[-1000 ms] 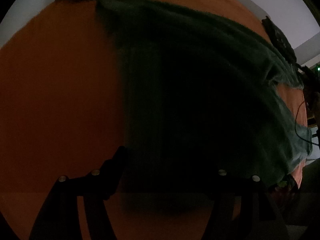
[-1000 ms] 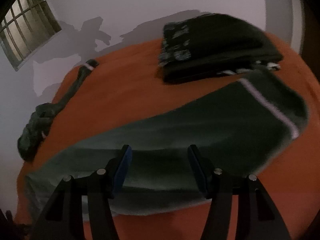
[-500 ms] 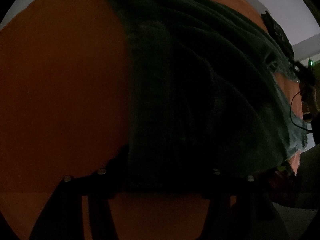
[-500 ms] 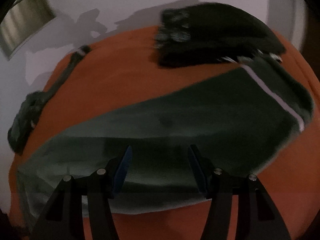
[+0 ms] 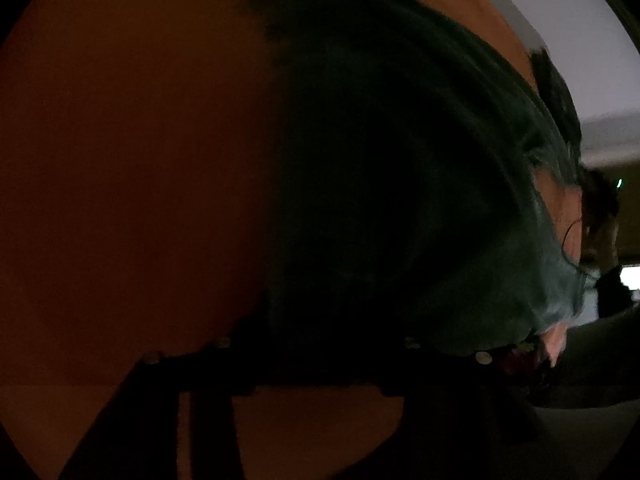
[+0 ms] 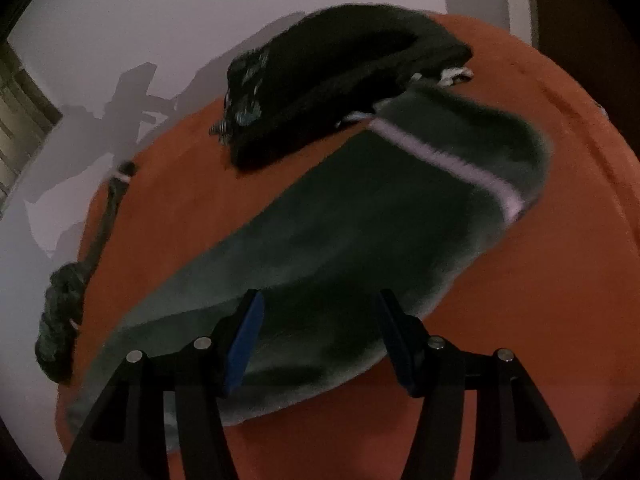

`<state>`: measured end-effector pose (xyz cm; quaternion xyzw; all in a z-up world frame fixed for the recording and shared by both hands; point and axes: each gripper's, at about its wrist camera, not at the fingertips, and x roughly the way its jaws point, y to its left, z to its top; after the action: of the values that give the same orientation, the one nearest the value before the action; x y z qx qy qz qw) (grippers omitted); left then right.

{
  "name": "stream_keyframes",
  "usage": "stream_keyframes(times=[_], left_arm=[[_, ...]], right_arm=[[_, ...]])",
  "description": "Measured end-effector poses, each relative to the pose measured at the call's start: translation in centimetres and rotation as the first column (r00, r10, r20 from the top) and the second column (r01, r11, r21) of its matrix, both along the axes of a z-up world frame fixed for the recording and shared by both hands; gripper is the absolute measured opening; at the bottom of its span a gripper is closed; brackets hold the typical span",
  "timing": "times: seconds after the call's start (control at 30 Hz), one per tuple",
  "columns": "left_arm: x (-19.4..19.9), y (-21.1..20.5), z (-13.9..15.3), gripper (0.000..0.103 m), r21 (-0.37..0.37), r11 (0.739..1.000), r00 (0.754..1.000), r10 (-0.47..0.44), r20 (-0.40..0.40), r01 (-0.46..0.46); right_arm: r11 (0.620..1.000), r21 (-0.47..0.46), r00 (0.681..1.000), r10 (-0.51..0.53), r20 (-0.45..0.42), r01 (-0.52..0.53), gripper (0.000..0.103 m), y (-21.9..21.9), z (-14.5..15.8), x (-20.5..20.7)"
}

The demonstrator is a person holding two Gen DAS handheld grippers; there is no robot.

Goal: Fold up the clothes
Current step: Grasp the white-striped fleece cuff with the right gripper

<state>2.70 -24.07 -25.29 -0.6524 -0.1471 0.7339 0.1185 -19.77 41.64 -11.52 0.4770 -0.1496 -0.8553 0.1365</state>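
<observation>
A dark green garment (image 6: 360, 248) lies spread long across an orange cloth-covered surface (image 6: 540, 320), running from the near left corner toward the far right. A pale stripe (image 6: 452, 164) crosses it close to its far end. Just beyond that end, touching or nearly touching it, sits a stack of folded black clothes (image 6: 332, 80), one layer showing a light printed pattern at its left edge. Along the far left rim of the surface a twisted dark cloth (image 6: 64, 312) lies bunched, with a thin tail stretching away toward the wall.

The right gripper (image 6: 320, 332) hangs over the near part of the green garment, its two blue-padded fingers (image 6: 246, 340) standing well apart with nothing pinched between them; whether the tips touch the fabric is unclear.

The left gripper (image 5: 316, 344) is seen only in a very dark view. It points steeply down at the near edge of the same garment (image 5: 400, 184), and its jaws are closing. Fabric seems to lie between them, but the shadow hides whether the pads press on it yet.

Behind the surface rises a plain pale wall (image 6: 160, 20) carrying grey shadows. A window with bars (image 6: 16, 108) shows at the far left. No containers are visible.
</observation>
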Motion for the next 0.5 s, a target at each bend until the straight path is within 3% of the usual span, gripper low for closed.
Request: stream_keyframes(times=[0.13,0.3,0.33,0.4,0.5], left_arm=[[-4.4,3.3,5.5,0.047,0.096,0.994,0.988,-0.03,-0.149,0.045],[-11.7,10.9,9.8,0.05,0.135,0.965,0.925,-0.17,-0.34,0.227],[-12.5,11.4,9.8,0.05,0.138,0.958,0.915,-0.19,-0.355,0.252],[-10.4,13.1,9.0,0.05,0.102,0.954,0.906,-0.23,-0.354,0.282],[-8.3,15.0,6.8,0.05,0.02,0.958,0.922,-0.269,-0.279,0.286]], right_arm=[[0.998,0.039,0.998,-0.041,-0.04,0.043,0.057,3.7,2.9,1.7],[0.979,0.069,0.979,-0.185,-0.091,0.191,0.057,12.2,5.5,6.2],[0.971,0.072,0.971,-0.22,-0.094,0.227,0.057,14.2,5.9,7.3],[0.945,0.085,0.946,-0.309,-0.095,0.317,0.058,18.8,6.4,9.7],[0.883,0.098,0.888,-0.453,-0.083,0.46,0.06,25.4,5.7,14.4]])
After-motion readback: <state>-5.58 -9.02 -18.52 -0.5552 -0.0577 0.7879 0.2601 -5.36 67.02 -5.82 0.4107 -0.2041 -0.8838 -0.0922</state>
